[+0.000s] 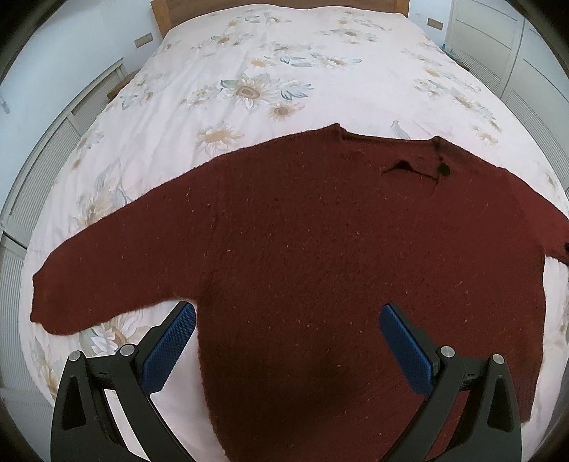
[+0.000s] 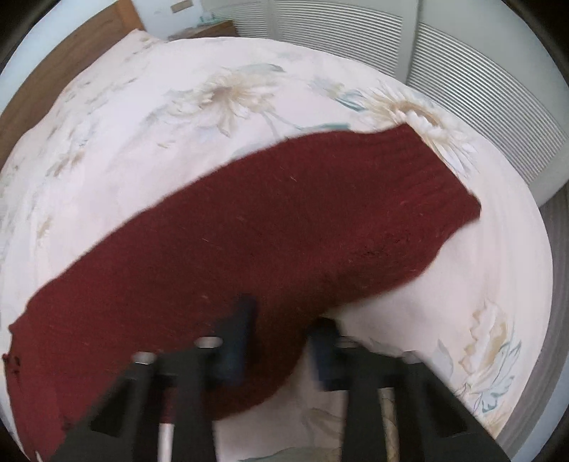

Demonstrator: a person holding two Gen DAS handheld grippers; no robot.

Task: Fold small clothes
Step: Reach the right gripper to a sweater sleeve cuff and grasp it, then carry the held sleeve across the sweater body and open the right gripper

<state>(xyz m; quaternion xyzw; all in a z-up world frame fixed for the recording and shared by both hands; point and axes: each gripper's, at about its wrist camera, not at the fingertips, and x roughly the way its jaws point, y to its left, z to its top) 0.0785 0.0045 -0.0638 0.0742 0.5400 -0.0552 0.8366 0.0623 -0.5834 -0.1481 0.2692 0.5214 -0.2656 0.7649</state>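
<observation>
dark red knit, a jumper (image 1: 302, 248), lies spread flat on the bed (image 1: 249, 71), neck toward the headboard (image 1: 163, 14). in the left view one sleeve (image 1: 106, 270) stretches out to the left, while the other runs off the right edge and is cut off there. the hem is hidden behind the left tongs (image 1: 287, 318) and the bottom of the picture. a small gap and a dark button (image 1: 443, 170) show near the neck.

the left tongs hang over the lower body of the jumper with the blue pads (image 1: 170, 348) wide apart and nothing between them; the left pad sits at the jumper's side edge, the right one over the knit.

the right view is blurred. it shows a sleeve (image 2: 320, 199) lying slantwise across the floral cover (image 2: 142, 117), cuff toward the upper right. the right tongs (image 2: 282, 314) point down at the sleeve's lower edge with only a narrow gap between the smeared pads (image 2: 236, 341). knit fills that gap, though the blur hides whether the pads press on it. slatted doors (image 2: 462, 89) stand behind the bed.
</observation>
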